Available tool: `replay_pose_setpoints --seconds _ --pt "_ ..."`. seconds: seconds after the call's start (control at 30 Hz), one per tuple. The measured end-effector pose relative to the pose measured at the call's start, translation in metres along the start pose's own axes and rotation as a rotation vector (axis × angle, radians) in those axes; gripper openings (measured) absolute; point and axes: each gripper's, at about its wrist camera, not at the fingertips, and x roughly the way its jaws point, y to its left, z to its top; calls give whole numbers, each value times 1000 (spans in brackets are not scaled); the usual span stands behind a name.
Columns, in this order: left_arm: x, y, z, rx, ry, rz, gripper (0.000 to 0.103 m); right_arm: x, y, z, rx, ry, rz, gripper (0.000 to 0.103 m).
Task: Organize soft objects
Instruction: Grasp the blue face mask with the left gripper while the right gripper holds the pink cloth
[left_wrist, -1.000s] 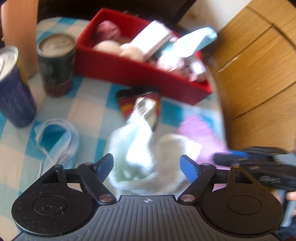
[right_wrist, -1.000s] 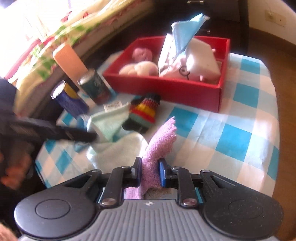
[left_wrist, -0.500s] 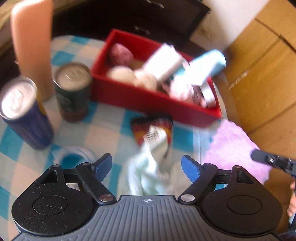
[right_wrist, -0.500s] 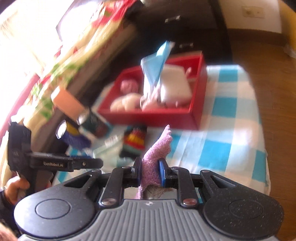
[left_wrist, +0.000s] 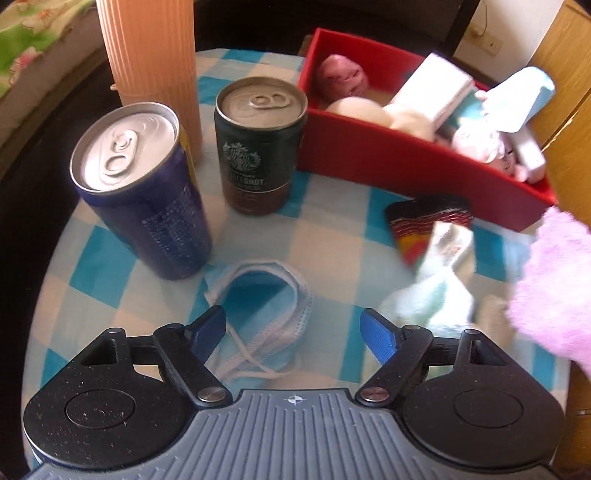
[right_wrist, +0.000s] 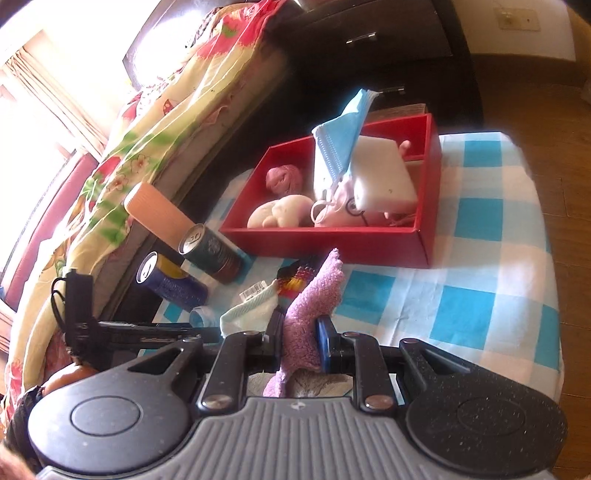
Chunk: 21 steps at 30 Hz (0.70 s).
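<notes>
My left gripper (left_wrist: 291, 325) points down at a crumpled blue face mask (left_wrist: 266, 306) on the checked tablecloth. Its jaws are closing; the mask lies between them near the left finger, and the pads do not touch it. My right gripper (right_wrist: 300, 332) is shut on a fluffy purple cloth (right_wrist: 314, 299), held off the table; the purple cloth (left_wrist: 546, 291) hangs at the right of the left wrist view. A pale green sock (left_wrist: 436, 284) and a striped sock (left_wrist: 424, 225) lie before the red box (left_wrist: 406, 173), which holds several soft things.
A blue can (left_wrist: 147, 206), a dark green can (left_wrist: 258, 155) and a ribbed orange cylinder (left_wrist: 155, 55) stand left of the box. A bed with a flowered cover (right_wrist: 129, 147) runs along the table's left side. Wooden floor shows past the right edge.
My left gripper has swung left, from over the pale sock to over the blue mask. My right gripper has lifted the purple cloth up off the table and tilted.
</notes>
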Motion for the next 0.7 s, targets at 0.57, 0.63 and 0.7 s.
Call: replay_pose_setpoints --seconds 0.57,0.63,0.7 --pt "-13 3 9 -61 -34 -153 21 0 7 7 11 -21 17 0" --pt "-23 5 11 -78 -54 -195 21 -1 8 8 13 -28 19 0" --pt "-34 3 14 -86 -78 -228 21 -3 10 10 14 -38 22 0"
